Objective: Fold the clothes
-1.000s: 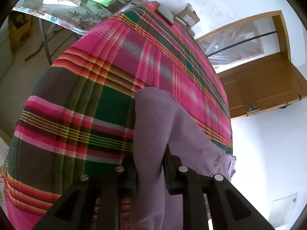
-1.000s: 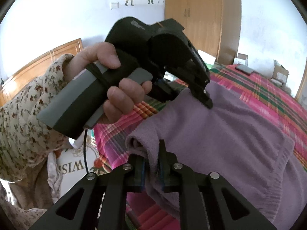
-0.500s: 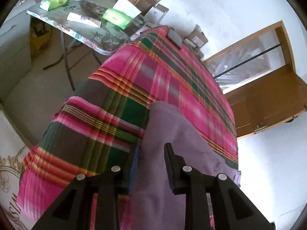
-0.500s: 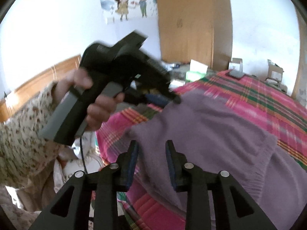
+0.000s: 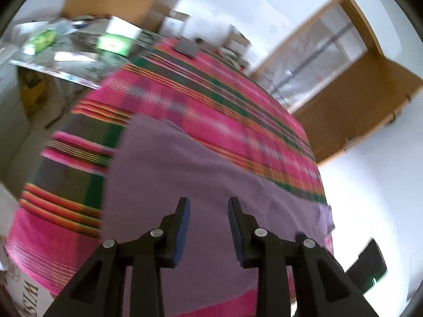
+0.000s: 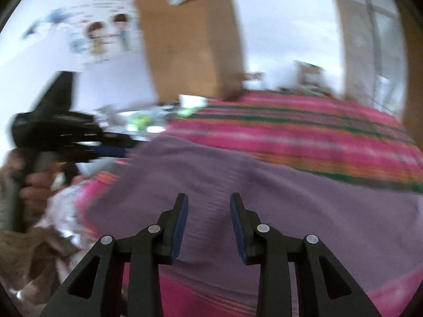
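Note:
A purple sweater (image 5: pixel 185 174) lies spread flat on the pink, green and orange plaid bedspread (image 5: pixel 224 100). My left gripper (image 5: pixel 207 203) hovers above the sweater with its jaws opening and nothing between the pads. The right wrist view shows the same sweater (image 6: pixel 264 185) below my right gripper (image 6: pixel 208 199), which is open and empty. Further left in that view, the left gripper (image 6: pixel 116 149) is held by a hand in a floral sleeve (image 6: pixel 23 240), near the sweater's left edge. Both views are motion-blurred.
A cluttered table (image 5: pixel 66 52) with green packets stands beyond the bed's far left corner. A dark flat object (image 5: pixel 186 46) lies on the far end of the bed. A wooden door (image 5: pixel 357 100) is on the right, a wardrobe (image 6: pixel 190 39) behind.
Both grippers let go of the purple sweater, opened and drew back and up. The sweater, bunched in the jaws before, now lies flat on the bedspread.

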`<state>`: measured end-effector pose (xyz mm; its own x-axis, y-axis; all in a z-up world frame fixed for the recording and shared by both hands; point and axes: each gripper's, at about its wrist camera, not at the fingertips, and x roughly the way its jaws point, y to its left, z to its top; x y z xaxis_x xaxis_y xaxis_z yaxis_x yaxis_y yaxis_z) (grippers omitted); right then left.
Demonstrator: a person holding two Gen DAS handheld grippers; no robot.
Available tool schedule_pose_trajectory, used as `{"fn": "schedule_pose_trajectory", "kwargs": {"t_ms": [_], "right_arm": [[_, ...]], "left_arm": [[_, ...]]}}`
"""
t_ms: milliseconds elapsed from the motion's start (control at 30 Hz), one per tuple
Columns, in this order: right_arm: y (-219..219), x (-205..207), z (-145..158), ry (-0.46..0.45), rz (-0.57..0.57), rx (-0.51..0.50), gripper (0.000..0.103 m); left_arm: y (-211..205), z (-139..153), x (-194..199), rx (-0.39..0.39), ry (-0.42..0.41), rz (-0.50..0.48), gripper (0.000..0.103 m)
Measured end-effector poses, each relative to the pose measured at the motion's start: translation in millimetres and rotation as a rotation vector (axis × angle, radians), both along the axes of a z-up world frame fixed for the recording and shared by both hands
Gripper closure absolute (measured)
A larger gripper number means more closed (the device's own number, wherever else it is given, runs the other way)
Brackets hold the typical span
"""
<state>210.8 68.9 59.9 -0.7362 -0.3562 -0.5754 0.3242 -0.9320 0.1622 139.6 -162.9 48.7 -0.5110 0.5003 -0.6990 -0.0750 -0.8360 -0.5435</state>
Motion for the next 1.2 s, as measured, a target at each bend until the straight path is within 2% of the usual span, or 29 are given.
{"fn": "schedule_pose_trajectory", "kwargs": {"t_ms": [133,267,367,433,567,733,1033,1200], "right_arm": [[39.1,-5.8,-15.9,-0.070,-0.123,0.006,0.069],[61.9,-0.8,-20.5,-0.068,-0.186,0.067,0.069],[75.1,-4.1,-22.9,-0.076,-0.228,0.090,0.069],[82.4,-11.6,-26.4,-0.091,-0.256,0.108,0.069],[100.0,-12.5,-29.9,-0.100,-0.296,0.142,0.069],[132.2,-15.1,-35.5,-0.137,-0.380,0.183,0.069],[201.2,-14.2,-35.3,-0.168,-0.531,0.170,0.069],[235.7,-11.8,-34.0,-0.186,-0.629,0.200,0.069]], "left_arm": [[45.0,-2.7,-0.7,-0.031,0.000,-0.104,0.073],[91.5,-10.1,-3.6,-0.023,-0.034,-0.245,0.073],[118.0,-17.7,-6.8,-0.051,-0.049,-0.292,0.073],[131.0,-23.5,-10.4,-0.030,-0.062,-0.318,0.073],[149.7,-34.7,-21.7,-0.046,-0.112,-0.329,0.073],[167.3,-38.1,-31.4,-0.064,-0.116,-0.359,0.073],[200.4,-47.8,-57.3,-0.070,-0.161,-0.403,0.073],[220.4,-47.3,-75.9,-0.073,-0.175,-0.413,0.071]]}}
